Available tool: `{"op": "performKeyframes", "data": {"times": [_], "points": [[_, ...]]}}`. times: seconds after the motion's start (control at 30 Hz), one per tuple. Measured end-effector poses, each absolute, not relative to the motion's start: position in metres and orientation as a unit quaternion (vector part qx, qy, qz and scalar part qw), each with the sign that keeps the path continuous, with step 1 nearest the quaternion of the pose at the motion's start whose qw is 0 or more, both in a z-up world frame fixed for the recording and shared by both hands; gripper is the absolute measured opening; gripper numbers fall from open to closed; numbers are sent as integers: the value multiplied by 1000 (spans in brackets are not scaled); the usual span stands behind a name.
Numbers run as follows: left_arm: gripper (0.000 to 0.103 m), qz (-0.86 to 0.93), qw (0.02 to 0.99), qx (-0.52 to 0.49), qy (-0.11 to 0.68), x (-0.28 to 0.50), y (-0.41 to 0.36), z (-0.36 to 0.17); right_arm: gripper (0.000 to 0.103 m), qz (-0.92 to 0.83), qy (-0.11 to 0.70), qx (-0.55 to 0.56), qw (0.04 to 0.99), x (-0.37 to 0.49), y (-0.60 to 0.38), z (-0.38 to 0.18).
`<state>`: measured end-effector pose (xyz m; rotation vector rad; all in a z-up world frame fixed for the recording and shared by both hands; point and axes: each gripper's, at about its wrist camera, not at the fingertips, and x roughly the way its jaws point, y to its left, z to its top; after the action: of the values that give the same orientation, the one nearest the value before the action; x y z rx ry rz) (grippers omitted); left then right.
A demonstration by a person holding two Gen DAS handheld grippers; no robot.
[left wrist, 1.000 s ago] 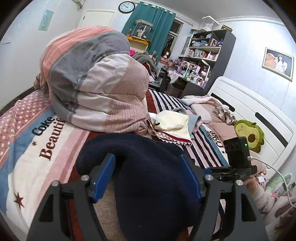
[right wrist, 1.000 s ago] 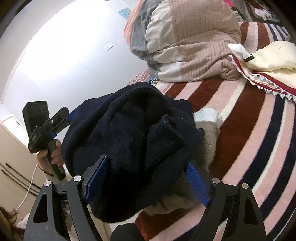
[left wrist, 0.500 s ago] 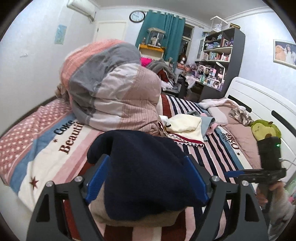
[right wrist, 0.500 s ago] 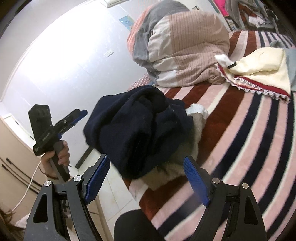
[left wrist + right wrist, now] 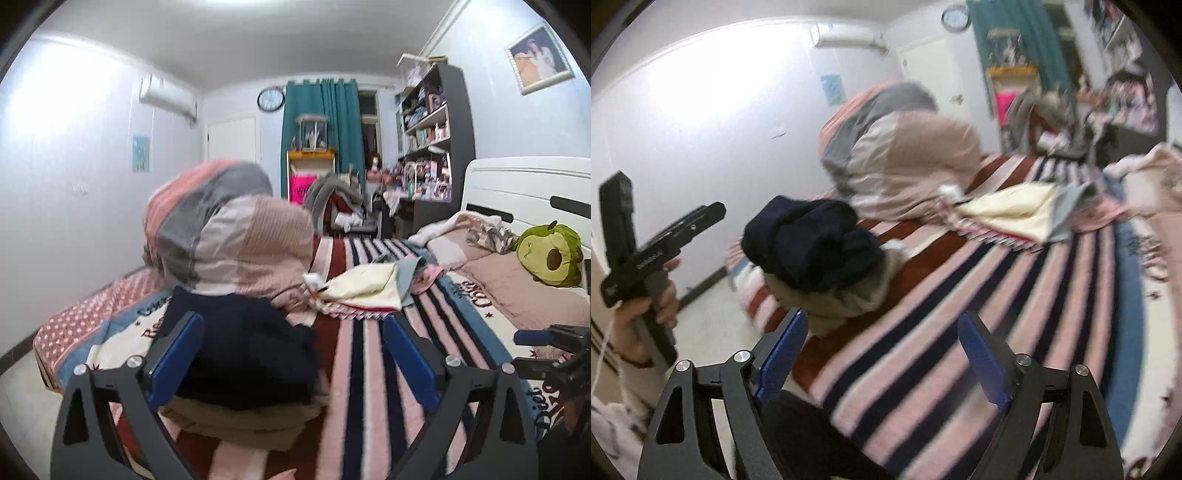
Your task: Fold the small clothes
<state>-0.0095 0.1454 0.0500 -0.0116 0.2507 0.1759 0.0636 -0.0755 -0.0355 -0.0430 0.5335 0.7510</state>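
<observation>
Spread ahead of both hand-held grippers: bed [image 5: 373, 354] under a striped blanket, soft and yielding, so no firm backing for a pinch. Far beyond the left hand-held gripper [image 5: 291, 360]: a big rolled quilt [image 5: 236, 247], bulky, not part of the job. Just in front of the left one, partly between its blue pads without touching them: a dark navy knit [image 5: 243, 354] stacked on a beige garment [image 5: 236, 424], near the bed's corner. Left of and beyond the right hand-held gripper [image 5: 882, 354]: the same stack. Looks thick, light, floppy and grippy rather than slick; likely to sag and unfold if lifted by one point, so best taken at a folded edge or two corners, through all layers. Further out, right of the left one: a cream cloth [image 5: 365, 286] on other small clothes, thin and limp, probably next; hem corners offer the cleanest hold. Left jaws opening, wide apart, gripping nothing. Right jaws opening too, only blanket between them.
</observation>
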Motion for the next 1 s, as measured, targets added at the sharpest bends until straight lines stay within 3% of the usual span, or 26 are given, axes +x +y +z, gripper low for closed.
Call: {"op": "performKeyframes", "data": {"times": [0.2,0.53,1.0], "points": [[99,69,994,0,82,-28,71,46,102,292,192,-48,936,26,-125,-32],[99,37,996,1,84,-32,15,41,102,212,142,-55,965,-8,-179,-30],[100,38,995,3,91,-31,12,36,102,202,129,-47,970,-18,-190,-29]]}}
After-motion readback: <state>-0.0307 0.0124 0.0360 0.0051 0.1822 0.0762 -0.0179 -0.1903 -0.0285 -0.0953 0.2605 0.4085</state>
